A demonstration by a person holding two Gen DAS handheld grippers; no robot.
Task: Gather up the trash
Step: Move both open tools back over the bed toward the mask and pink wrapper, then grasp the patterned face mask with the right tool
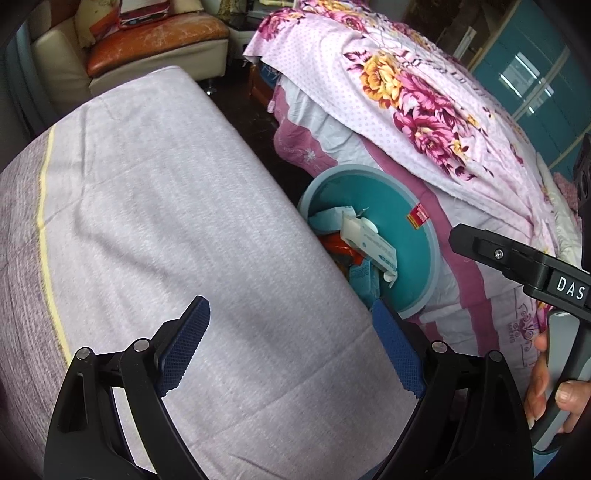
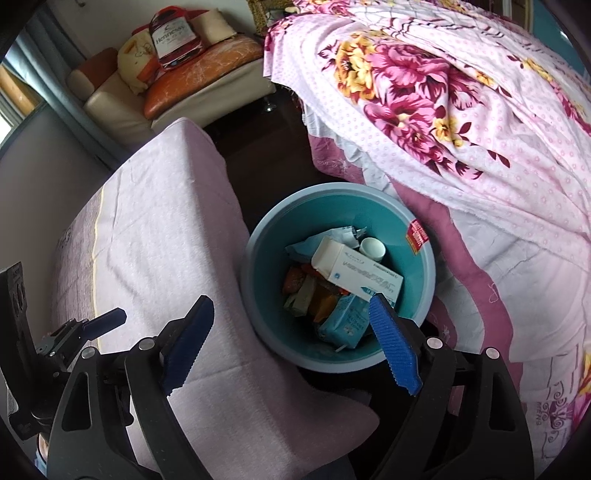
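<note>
One teal bin (image 2: pixel 258 314), in which one white box (image 2: pixel 356 273) and one white cap (image 2: pixel 372 248) are seen, is flanked by two wide-open, empty hand-held grippers, left (image 1: pixel 291 347) and right (image 2: pixel 291 345).

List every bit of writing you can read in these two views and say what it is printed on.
"Hennessy": red bag on the sofa.
"DAS": white label on the right tool's body, cut off at the picture's edge.
White carton in the teal bin: blue print, too blurred to read.
Light blue pack in the bin: text too small.
Red sticker inside the bin's rim: unreadable.
Embroidered letters on the pink bedcover: unclear.
</note>
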